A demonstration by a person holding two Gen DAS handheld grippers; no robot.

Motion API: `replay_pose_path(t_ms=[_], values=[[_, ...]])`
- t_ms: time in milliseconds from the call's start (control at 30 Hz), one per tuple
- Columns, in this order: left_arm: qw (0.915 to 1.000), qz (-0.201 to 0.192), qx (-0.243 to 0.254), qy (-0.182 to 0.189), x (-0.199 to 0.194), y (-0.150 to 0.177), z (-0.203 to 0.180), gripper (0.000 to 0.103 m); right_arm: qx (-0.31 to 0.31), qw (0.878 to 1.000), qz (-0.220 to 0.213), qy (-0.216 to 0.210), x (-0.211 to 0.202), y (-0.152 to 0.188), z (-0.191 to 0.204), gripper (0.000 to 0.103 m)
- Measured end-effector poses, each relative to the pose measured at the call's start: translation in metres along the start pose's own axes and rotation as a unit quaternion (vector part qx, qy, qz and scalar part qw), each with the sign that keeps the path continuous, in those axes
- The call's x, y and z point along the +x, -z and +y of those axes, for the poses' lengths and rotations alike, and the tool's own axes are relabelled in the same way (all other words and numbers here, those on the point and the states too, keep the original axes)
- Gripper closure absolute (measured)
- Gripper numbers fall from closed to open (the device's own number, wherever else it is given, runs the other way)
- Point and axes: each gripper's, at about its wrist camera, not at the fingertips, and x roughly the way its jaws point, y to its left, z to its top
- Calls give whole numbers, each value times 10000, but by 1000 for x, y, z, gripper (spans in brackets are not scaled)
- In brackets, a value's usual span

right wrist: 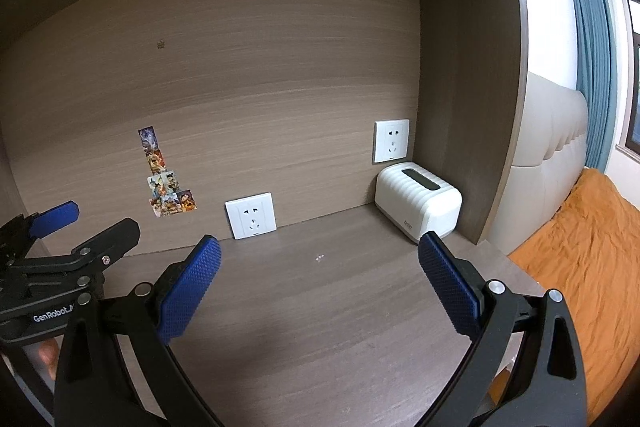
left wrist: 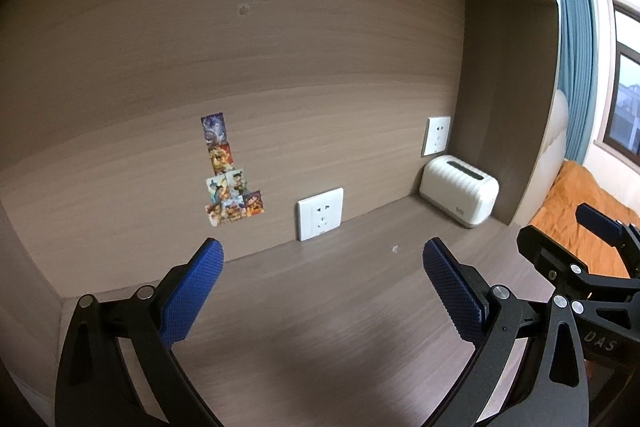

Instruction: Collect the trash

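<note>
A tiny white scrap point(left wrist: 395, 248) lies on the brown wooden desk point(left wrist: 320, 307), also seen in the right wrist view point(right wrist: 319, 257). My left gripper point(left wrist: 322, 259) is open and empty above the desk, with the scrap ahead and right of its middle. My right gripper point(right wrist: 319, 257) is open and empty, and the scrap lies ahead between its blue fingers point(right wrist: 188, 291). Each gripper shows at the edge of the other's view, the right one point(left wrist: 592, 259) and the left one point(right wrist: 60, 247).
A white ribbed box point(left wrist: 460, 195) stands in the back right corner of the desk point(right wrist: 418, 201). Two wall sockets point(left wrist: 320, 213) point(right wrist: 392, 141) and several stickers point(left wrist: 230, 175) are on the back panel. An orange-covered bed point(right wrist: 580, 255) lies to the right.
</note>
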Motion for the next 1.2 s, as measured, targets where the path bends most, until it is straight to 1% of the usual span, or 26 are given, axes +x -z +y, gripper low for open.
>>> replay_pose_path(t_ms=[267, 400, 1200], values=[[10000, 38, 81, 37, 2, 0, -6, 5, 2, 9999, 13, 104, -3, 2, -1, 5], [10000, 16, 82, -3, -1, 0, -9, 5, 31, 9999, -5, 122, -4, 2, -3, 5], [9999, 45, 149, -33, -3, 0, -15, 5, 75, 9999, -32, 73, -11, 1, -4, 5]])
